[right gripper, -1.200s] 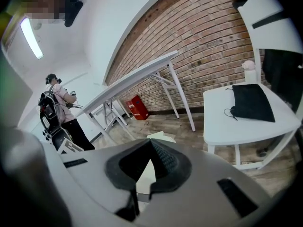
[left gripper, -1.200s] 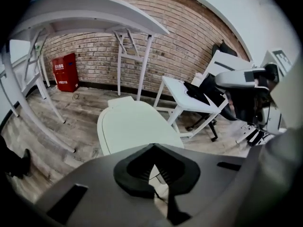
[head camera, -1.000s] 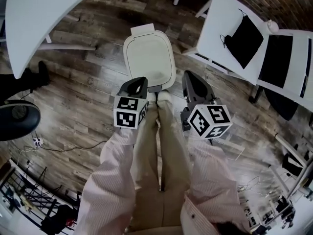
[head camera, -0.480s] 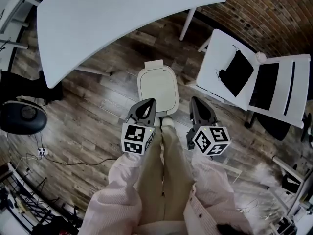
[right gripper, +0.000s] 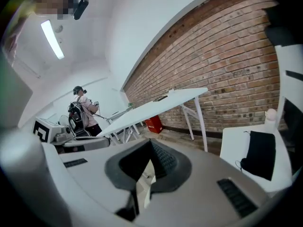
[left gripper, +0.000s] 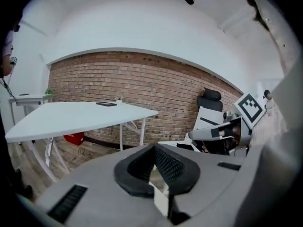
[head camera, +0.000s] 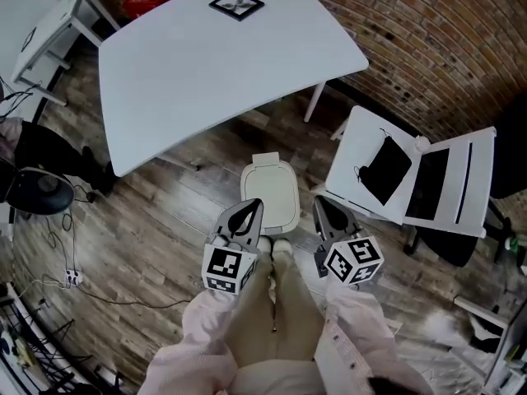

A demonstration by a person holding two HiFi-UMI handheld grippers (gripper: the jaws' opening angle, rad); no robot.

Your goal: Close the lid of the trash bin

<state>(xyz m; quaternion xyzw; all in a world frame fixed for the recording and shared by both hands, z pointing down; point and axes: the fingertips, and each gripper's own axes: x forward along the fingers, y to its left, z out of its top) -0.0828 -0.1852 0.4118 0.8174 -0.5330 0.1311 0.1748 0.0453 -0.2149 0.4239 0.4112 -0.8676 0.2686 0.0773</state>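
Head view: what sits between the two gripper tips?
The near end of the trash bin, lid down, shows between the left gripper and the right gripper in the head view, with the person's shoes just below it in the picture.

Cream trash bin point(head camera: 270, 191); white table point(head camera: 206, 64); red brick wall point(head camera: 428, 48) (floor point(head camera: 156, 229) grey-brown wood).

The left gripper point(left gripper: 154, 150) fills the near foreground, its jaws pressed together with nothing between them. Beyond it, on the left, stands a white table point(left gripper: 80, 115) with a small dark flat thing point(left gripper: 106, 104) on its far part. A red thing point(left gripper: 73, 138) sits on the wooden floor point(left gripper: 66, 154) beneath it. A brick wall point(left gripper: 142, 86) runs across the far side, with a black office chair point(left gripper: 211, 98) in front of it. On the right, the right gripper point(left gripper: 193, 135) points left, its marker cube point(left gripper: 249, 107) above.
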